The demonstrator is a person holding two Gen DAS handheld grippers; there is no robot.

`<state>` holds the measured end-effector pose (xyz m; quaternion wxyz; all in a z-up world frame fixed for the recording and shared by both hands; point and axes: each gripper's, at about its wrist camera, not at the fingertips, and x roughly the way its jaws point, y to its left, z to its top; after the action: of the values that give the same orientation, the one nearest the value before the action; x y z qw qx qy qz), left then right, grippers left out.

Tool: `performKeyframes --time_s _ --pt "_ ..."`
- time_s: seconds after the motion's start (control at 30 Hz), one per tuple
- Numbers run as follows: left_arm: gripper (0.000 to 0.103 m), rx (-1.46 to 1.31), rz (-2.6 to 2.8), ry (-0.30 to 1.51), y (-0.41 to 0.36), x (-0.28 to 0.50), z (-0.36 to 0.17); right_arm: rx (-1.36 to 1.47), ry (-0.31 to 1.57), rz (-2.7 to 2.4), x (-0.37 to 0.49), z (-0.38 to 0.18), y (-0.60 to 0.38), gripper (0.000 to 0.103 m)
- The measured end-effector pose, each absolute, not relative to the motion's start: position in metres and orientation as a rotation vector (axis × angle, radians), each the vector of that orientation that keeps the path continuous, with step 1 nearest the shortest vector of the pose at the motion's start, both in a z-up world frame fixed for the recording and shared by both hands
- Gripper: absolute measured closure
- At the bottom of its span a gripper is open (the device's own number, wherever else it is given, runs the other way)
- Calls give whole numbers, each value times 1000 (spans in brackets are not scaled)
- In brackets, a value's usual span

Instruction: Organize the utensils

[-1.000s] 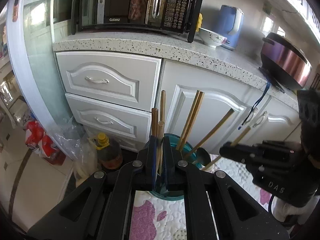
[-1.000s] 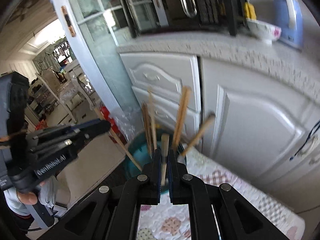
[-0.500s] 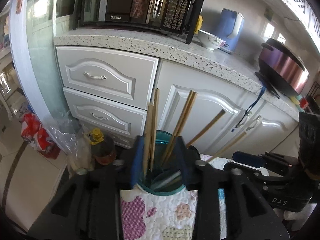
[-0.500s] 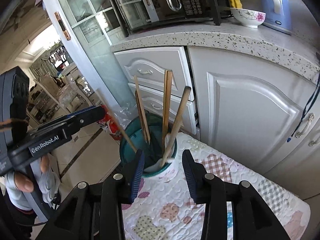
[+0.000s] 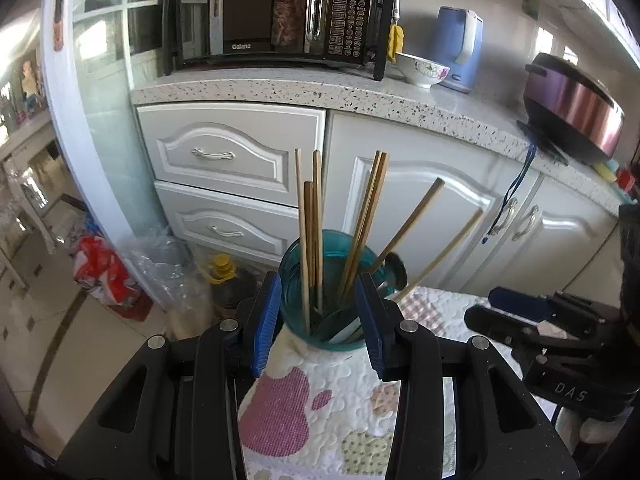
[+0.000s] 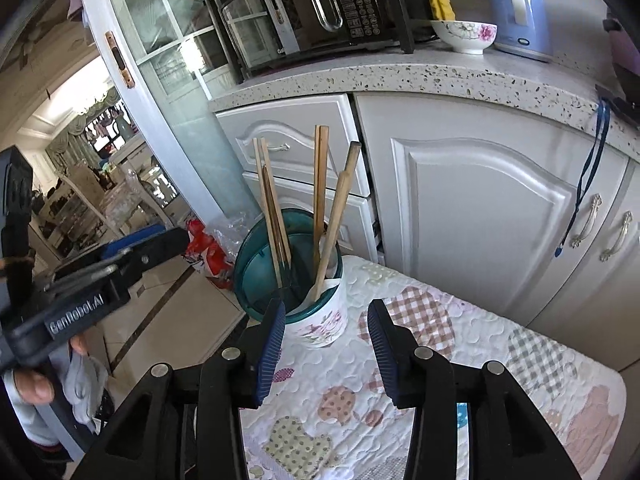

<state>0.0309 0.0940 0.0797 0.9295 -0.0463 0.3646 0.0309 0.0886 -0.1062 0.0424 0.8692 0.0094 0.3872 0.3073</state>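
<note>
A teal-lined utensil holder [image 5: 292,280] with a white flowered outside [image 6: 324,316] stands at the far corner of the quilted table cover [image 5: 320,400]. Several wooden chopsticks [image 5: 314,220] stand in it, leaning apart [image 6: 320,184]. My left gripper [image 5: 318,322] is open just short of the holder. Its blue pads [image 5: 266,320] flank the holder without pressing it. My right gripper [image 6: 326,344] is a little back from the holder, its jaws opening with nothing between them. Each gripper also shows in the other's view: the right gripper [image 5: 532,316] at right, the left gripper [image 6: 120,256] at left.
White cabinets [image 6: 480,200] rise close behind the table. The speckled counter [image 5: 320,88] carries a microwave [image 5: 280,8], a bowl [image 5: 422,70], a blue kettle [image 5: 458,48] and a rice cooker [image 5: 572,112]. An oil bottle [image 5: 224,276] and plastic bags [image 5: 104,272] sit on the floor at left.
Both grippers were shut on chopsticks above the holder. They have opened, the chopsticks now stand in the holder, and both grippers have drawn back from it.
</note>
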Motion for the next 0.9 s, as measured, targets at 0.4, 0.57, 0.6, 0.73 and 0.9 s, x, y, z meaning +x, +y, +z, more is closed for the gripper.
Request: performKeyframes --time_s 0.4,0.57,0.6,0.73,0.9 --pt "65 -71 112 695 85 0 85 21 735 606 69 60 -109 61" --pt "65 -74 120 678 84 -7 90 7 711 597 61 66 -108 60" --pt "65 -74 123 673 84 -8 92 2 705 596 60 67 -107 60" --pt "65 -73 135 651 84 -13 98 -6 687 593 55 71 -106 54" --pt "65 -72 144 640 86 -16 101 -38 666 583 49 74 -101 47"
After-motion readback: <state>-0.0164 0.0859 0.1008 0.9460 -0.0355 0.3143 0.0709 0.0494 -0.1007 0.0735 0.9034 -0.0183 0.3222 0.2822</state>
